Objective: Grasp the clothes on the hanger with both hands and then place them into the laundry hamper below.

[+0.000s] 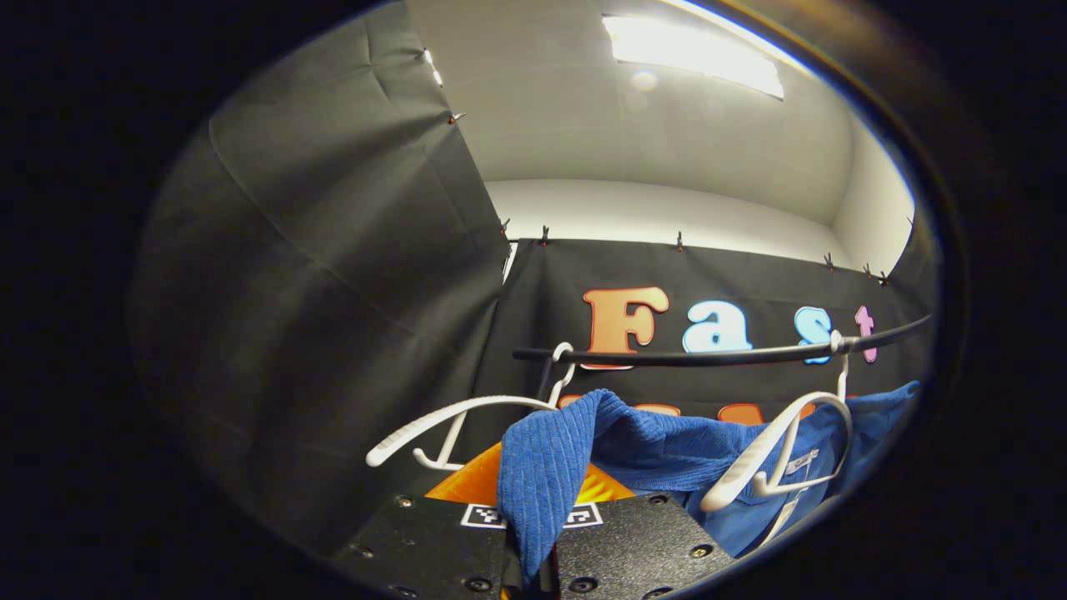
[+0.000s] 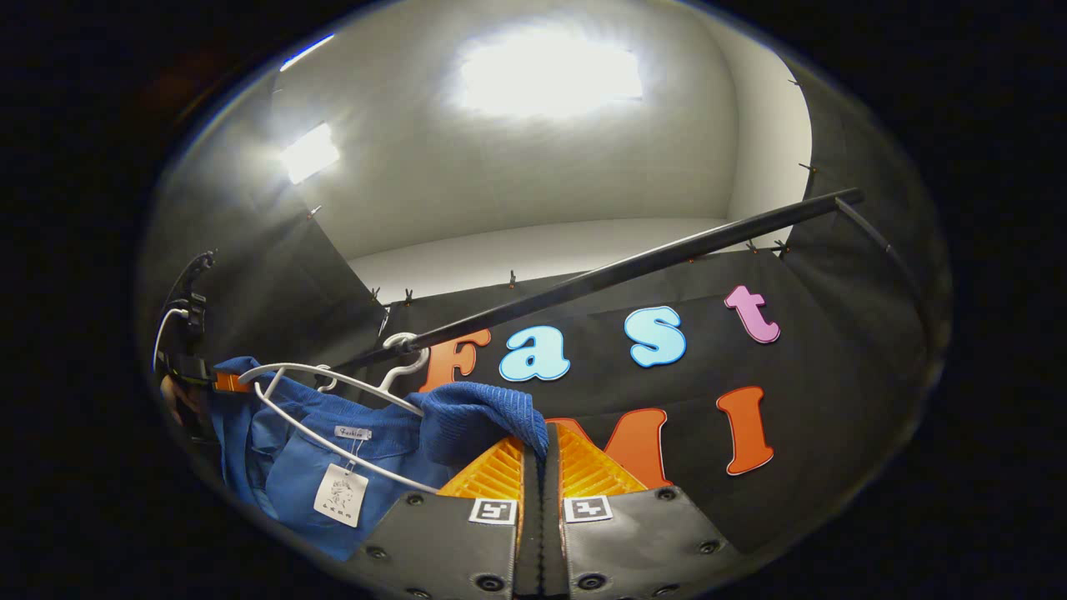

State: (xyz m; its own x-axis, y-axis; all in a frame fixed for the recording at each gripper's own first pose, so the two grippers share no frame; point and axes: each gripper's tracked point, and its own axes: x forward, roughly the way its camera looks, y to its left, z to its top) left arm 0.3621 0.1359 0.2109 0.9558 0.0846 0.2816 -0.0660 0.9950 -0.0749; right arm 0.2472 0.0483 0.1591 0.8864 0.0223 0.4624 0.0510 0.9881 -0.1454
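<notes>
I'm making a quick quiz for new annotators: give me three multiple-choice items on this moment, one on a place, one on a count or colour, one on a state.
1. Where do the white hangers hang?
A. on the black rail
B. on a wall hook
C. on a door handle

2. What colour is the garment?
A. red
B. blue
C. green

3. How do the right tongs stand?
A. wide open
B. shut on a hanger
C. shut on the garment

Key:
1 A: the hanger hooks over the black rail.
2 B: the garment is blue.
3 C: the right tongs close on a fold of the garment; the left tongs pinch another fold.
</notes>
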